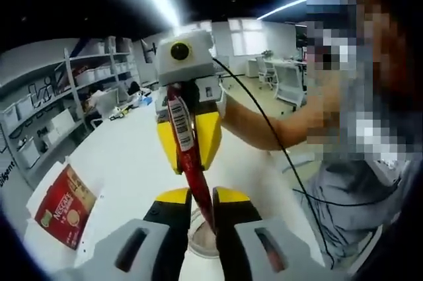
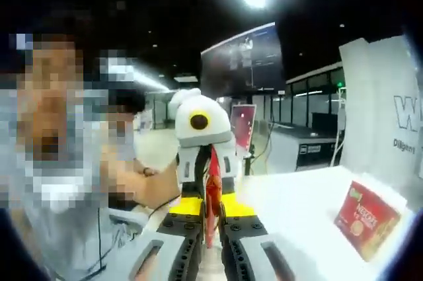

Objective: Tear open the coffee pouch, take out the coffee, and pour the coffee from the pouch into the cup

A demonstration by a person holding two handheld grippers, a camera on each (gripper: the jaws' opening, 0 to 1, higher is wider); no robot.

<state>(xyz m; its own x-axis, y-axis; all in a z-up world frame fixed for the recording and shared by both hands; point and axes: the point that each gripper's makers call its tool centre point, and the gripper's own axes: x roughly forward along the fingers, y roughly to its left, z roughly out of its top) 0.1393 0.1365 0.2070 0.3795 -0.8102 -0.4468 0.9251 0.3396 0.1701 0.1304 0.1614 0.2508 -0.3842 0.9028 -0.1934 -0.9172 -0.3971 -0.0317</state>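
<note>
Red sachet (image 1: 188, 145) stretched between both grippers over the white table (image 1: 125, 155). Left gripper view: left gripper (image 1: 202, 209) jaws pressed together on the sachet's near end; right gripper (image 1: 190, 137) pinches its far end, barcode showing. Cup (image 1: 200, 236) just beyond the left jaws, under the sachet. Red Nescafé box (image 1: 64, 207) stands well left.

Right gripper view: right gripper (image 2: 209, 223) pinches the sachet (image 2: 212, 196); left gripper (image 2: 210, 192) facing, clamped on its other end. Box (image 2: 366, 219) at right on the table (image 2: 297, 208).

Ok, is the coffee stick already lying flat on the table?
No: in the left gripper view the coffee stick is held up off the table, pinched between the left gripper and right gripper.
</note>
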